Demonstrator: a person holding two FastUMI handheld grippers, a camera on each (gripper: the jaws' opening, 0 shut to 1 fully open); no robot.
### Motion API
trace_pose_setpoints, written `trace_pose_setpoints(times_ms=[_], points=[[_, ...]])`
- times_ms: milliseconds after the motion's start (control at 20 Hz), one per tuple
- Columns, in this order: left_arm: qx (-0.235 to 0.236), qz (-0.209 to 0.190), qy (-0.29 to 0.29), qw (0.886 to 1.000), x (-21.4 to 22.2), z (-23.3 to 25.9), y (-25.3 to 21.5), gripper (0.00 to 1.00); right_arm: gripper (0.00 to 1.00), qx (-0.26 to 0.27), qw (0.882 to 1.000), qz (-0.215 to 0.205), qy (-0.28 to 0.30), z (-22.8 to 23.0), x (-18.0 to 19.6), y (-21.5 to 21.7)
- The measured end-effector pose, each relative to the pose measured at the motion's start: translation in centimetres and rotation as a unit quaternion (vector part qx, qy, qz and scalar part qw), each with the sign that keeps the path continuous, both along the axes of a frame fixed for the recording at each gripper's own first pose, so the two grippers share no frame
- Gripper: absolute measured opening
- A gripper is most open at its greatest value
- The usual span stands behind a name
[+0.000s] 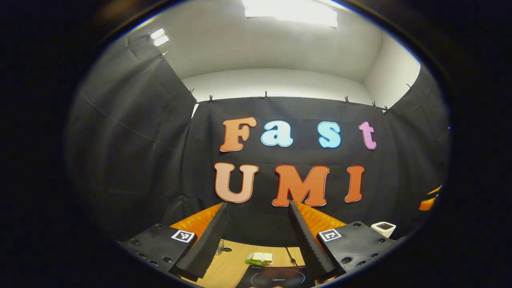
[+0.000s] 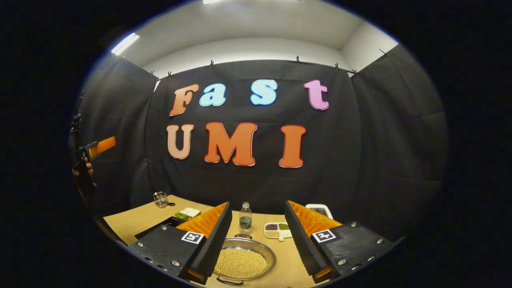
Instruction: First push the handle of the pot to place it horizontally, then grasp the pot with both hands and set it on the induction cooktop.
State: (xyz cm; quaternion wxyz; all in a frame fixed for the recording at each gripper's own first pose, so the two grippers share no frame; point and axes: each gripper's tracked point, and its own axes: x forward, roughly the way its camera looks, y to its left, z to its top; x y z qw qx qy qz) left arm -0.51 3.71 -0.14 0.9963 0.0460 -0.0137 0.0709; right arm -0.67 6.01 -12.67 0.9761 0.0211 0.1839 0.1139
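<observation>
Steel pot (image 2: 244,262) — handle cut off

Black cloth (image 2: 256,180) hangs as the booth's wall across the middle of both views, clipped along its top edge and folding forward at the left and right. Above it rise a pale wall (image 1: 276,82) and ceiling, with a bright light panel (image 1: 291,12) at top centre and a smaller one (image 1: 160,37) at upper left. A wooden surface (image 2: 136,222) spans the bottom.
</observation>
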Motion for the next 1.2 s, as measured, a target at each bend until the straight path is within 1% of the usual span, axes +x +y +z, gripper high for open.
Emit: trace_pose_setpoints(times_ms=[50,100,150,200,250,300,400,450,500,650,700,750,850,1000,1050,1100,1150,1200], points=[[0.0,0.0,0.0,1.0,0.0,-0.2,0.0,0.96,0.77,0.0,1.0,0.007,0.022,-1.3,-0.4,0.5],[0.0,0.0,0.0,1.0,0.0,-0.4,0.0,0.97,0.73,-0.001,0.999,0.017,0.042,-2.6,-0.5,1.2],[0.0,0.0,0.001,1.0,0.1,-0.5,0.1,0.97,0.61,-0.003,0.998,0.031,0.061,-3.9,-1.1,1.9],[-0.001,0.0,0.001,1.0,0.1,-0.6,0.2,0.97,0.62,-0.007,0.995,0.049,0.081,-5.4,-1.9,2.8],[-0.001,0.001,0.003,1.0,0.1,-0.9,0.3,0.97,0.59,-0.014,0.993,0.06,0.103,-6.8,-2.3,3.5],[-0.002,0.002,0.006,1.0,0.1,-1.1,0.3,0.96,0.58,-0.021,0.989,0.072,0.124,-8.3,-2.9,4.0],[-0.003,0.002,0.013,1.0,0.4,-1.9,0.4,0.97,0.52,-0.025,0.982,0.094,0.159,-10.6,-4.2,5.2],[-0.003,0.003,0.017,1.0,0.4,-2.3,0.3,0.96,0.47,-0.023,0.979,0.103,0.174,-11.4,-4.7,5.8],[0.001,0.006,0.02,1.0,0.5,-2.6,0.5,0.97,0.44,-0.023,0.975,0.117,0.19,-12.3,-5.3,6.5],[0.009,0.01,0.023,1.0,0.5,-3.1,0.9,0.97,0.37,-0.04,0.962,0.139,0.233,-15.4,-7.1,7.6],[0.009,0.01,0.025,1.0,0.4,-3.3,1.0,0.96,0.34,-0.04,0.956,0.148,0.249,-16.2,-7.9,8.2],[0.008,0.011,0.026,1.0,0.6,-3.4,1.1,0.96,0.27,-0.038,0.95,0.16,0.266,-16.7,-8.6,8.6],[0.009,0.015,0.026,1.0,0.7,-3.6,1.5,0.96,0.2,-0.034,0.938,0.182,0.294,-17.5,-10.1,9.2],[0.007,0.016,0.031,0.999,0.8,-3.9,1.8,0.96,0.13,-0.025,0.923,0.199,0.33,-18.9,-11.6,10.4],[0.006,0.018,0.031,0.999,0.7,-4.0,2.1,0.96,0.07,-0.016,0.918,0.2,0.342,-19.4,-12.0,11.0],[0.006,0.02,0.032,0.999,0.7,-4.1,2.3,0.97,0.04,-0.009,0.913,0.204,0.354,-19.7,-12.3,11.4],[0.007,0.022,0.033,0.999,0.6,-4.2,2.7,0.96,0.0,-0.009,0.908,0.209,0.363,-20.2,-12.8,11.8],[0.007,0.024,0.033,0.999,0.6,-4.2,3.0,0.96,0.0,-0.021,0.902,0.217,0.372,-20.9,-13.3,11.8]])
